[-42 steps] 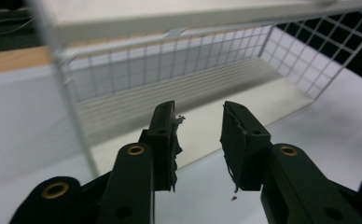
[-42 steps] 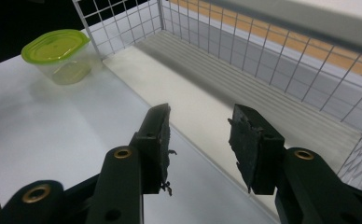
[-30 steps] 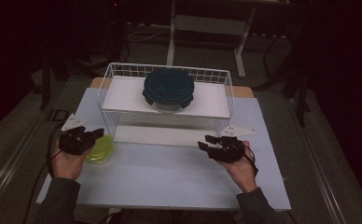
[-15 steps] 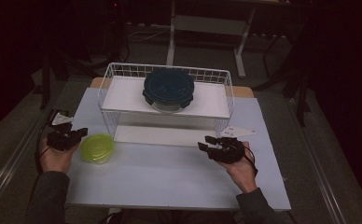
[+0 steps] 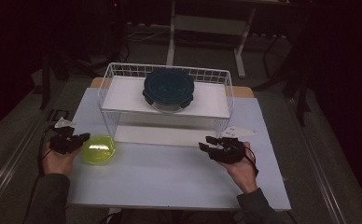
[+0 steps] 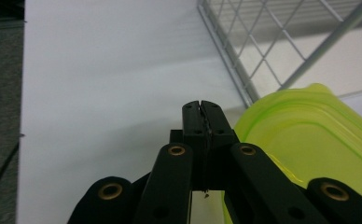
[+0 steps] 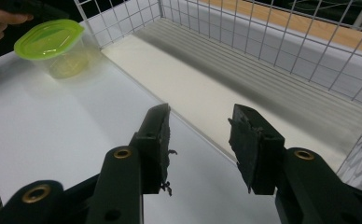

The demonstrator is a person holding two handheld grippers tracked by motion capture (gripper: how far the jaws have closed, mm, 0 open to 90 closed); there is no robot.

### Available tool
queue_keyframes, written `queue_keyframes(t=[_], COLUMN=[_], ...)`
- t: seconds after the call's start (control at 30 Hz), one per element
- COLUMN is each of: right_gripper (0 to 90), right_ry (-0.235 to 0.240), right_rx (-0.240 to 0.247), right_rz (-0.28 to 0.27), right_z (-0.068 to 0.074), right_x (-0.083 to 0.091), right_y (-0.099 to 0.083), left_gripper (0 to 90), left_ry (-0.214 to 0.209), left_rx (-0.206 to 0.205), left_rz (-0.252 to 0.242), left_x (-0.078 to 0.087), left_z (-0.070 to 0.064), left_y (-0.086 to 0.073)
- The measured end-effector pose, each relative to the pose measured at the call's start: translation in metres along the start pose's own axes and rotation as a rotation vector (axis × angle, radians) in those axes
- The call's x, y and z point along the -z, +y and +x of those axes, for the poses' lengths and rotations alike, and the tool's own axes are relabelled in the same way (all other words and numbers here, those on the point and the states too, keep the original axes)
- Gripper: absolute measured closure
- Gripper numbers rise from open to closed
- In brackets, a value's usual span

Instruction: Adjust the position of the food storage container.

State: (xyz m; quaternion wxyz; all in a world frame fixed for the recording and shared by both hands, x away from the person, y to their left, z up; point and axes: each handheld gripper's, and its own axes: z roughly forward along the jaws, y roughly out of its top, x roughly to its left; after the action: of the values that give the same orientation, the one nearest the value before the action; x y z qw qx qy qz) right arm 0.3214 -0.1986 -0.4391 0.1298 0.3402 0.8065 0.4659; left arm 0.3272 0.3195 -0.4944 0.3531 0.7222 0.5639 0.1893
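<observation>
Wire rack (image 5: 123, 100) hides the dark-lidded container's (image 5: 168, 87) lower half.

Table layout: rack at the back, container and grippers in front.

The wire rack (image 5: 165, 100) stands at the table's (image 5: 170, 182) far side, with a lidded container (image 5: 168, 88) on its shelf. A small lidded tub (image 5: 98, 149) sits before the rack's left corner, the left gripper (image 5: 69, 141) just left of it. The right gripper (image 5: 223, 148) rests before the rack's right end.
</observation>
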Motion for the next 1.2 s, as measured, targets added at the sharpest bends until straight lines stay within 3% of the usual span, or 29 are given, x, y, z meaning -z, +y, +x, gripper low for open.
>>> queue_keyframes(t=[0.17,0.33,0.57,1.2], right_gripper=[56.7,56.7,56.7,56.6], right_ry=[-0.002,0.005,0.008,0.018], right_rx=[-0.003,-0.006,-0.007,-0.015], right_rz=[-0.002,0.003,0.006,0.007], right_z=[0.000,0.001,0.002,0.002], right_x=[0.000,-0.003,-0.005,-0.005], right_y=[0.000,-0.002,-0.003,-0.007], left_gripper=[90.0,90.0,90.0,90.0], left_ry=[-0.008,-0.048,-0.071,-0.147], left_rx=[-0.001,0.040,0.035,-0.090], left_rz=[0.003,-0.019,-0.029,-0.008], left_x=[0.000,0.004,0.006,-0.018], left_z=[-0.001,0.001,-0.011,-0.074], left_y=[-0.006,-0.014,-0.021,-0.007])
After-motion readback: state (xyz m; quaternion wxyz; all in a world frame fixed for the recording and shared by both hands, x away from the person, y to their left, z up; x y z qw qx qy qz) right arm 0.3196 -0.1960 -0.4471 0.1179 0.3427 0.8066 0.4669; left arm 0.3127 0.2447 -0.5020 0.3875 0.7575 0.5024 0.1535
